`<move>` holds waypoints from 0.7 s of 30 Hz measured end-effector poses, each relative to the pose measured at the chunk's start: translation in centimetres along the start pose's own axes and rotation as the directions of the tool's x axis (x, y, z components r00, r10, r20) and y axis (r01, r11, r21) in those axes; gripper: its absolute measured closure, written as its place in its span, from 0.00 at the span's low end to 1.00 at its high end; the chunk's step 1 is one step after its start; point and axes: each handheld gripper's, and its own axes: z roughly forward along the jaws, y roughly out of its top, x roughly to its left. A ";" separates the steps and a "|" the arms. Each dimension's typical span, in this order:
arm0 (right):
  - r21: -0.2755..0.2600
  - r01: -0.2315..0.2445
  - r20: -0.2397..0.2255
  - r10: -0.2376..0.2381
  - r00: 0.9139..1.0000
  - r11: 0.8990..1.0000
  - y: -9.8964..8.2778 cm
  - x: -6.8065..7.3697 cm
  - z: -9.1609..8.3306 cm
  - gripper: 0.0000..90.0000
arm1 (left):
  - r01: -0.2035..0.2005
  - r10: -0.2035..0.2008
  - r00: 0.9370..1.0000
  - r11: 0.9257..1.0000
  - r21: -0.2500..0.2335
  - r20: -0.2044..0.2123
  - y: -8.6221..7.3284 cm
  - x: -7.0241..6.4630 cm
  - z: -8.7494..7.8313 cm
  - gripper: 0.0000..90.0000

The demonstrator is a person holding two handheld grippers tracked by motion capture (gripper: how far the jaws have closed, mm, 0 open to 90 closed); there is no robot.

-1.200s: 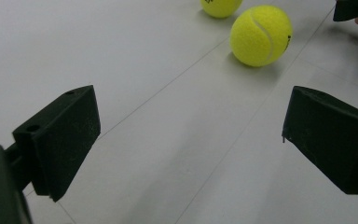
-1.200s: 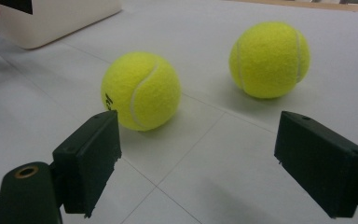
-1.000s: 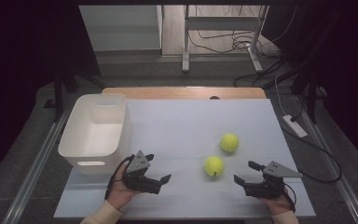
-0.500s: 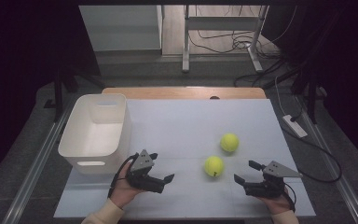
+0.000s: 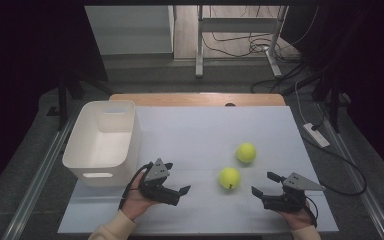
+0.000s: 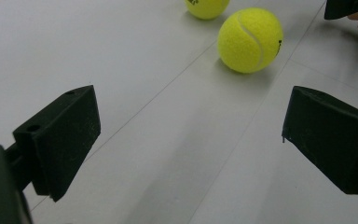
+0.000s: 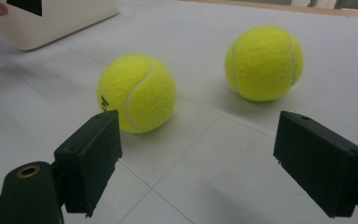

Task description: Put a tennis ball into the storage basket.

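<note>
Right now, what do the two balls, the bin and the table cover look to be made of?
Nearer tennis ball and farther tennis ball: fuzzy yellow felt, matte, with pale curved seams; the nearer carries a small black print. Bin: likely white plastic, smooth and slightly glossy, with a moulded handle slot. Table cover: smooth pale sheet with thin seam lines, probably laminate or vinyl; a wooden edge shows at the far side.

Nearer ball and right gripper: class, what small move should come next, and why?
Probably ease the right gripper forward toward the nearer ball. Its jaws stand open and empty, the ball lies just ahead and slightly left of them in the right gripper view, and nothing lies between. The far ball sits apart.
</note>
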 end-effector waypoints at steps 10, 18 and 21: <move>-0.001 -0.006 -0.007 0.006 1.000 1.000 0.0 0.0 0.0 0.17 | -0.015 0.015 1.000 1.000 0.012 0.022 0.8 -0.2 0.9 0.05; 0.006 -0.007 -0.011 0.007 1.000 1.000 -0.1 0.0 0.1 0.17 | -0.022 0.022 0.999 1.000 0.018 0.032 1.2 -0.1 1.5 0.05; 0.010 -0.006 -0.007 0.006 1.000 1.000 -0.1 -0.1 0.1 0.17 | -0.023 0.023 0.999 1.000 0.018 0.035 1.3 -0.1 1.7 0.05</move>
